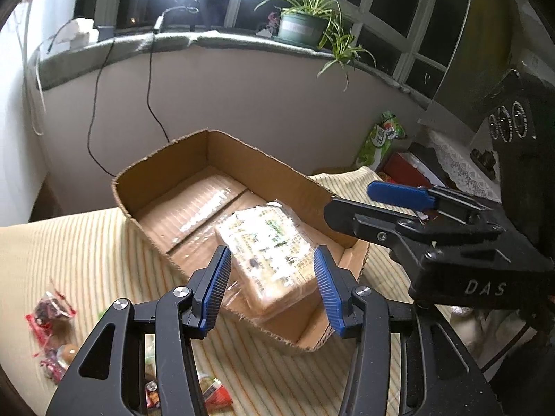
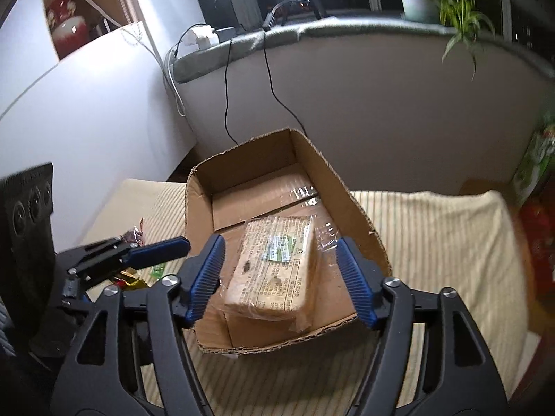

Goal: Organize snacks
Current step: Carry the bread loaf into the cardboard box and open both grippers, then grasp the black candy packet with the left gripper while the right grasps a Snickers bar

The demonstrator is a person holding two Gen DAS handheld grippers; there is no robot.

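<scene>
An open cardboard box stands on a striped cloth. A clear-wrapped pack of bread slices lies inside it at the near end. My left gripper is open and empty, above the box's near rim, its fingers either side of the pack in view. My right gripper is open and empty above the same rim; it also shows in the left wrist view. Small wrapped snacks lie on the cloth left of the box.
The striped cloth covers the table. More small snacks lie near my left gripper's base and left of the box. A green snack bag and red items stand at the right. A potted plant and cables are on the windowsill.
</scene>
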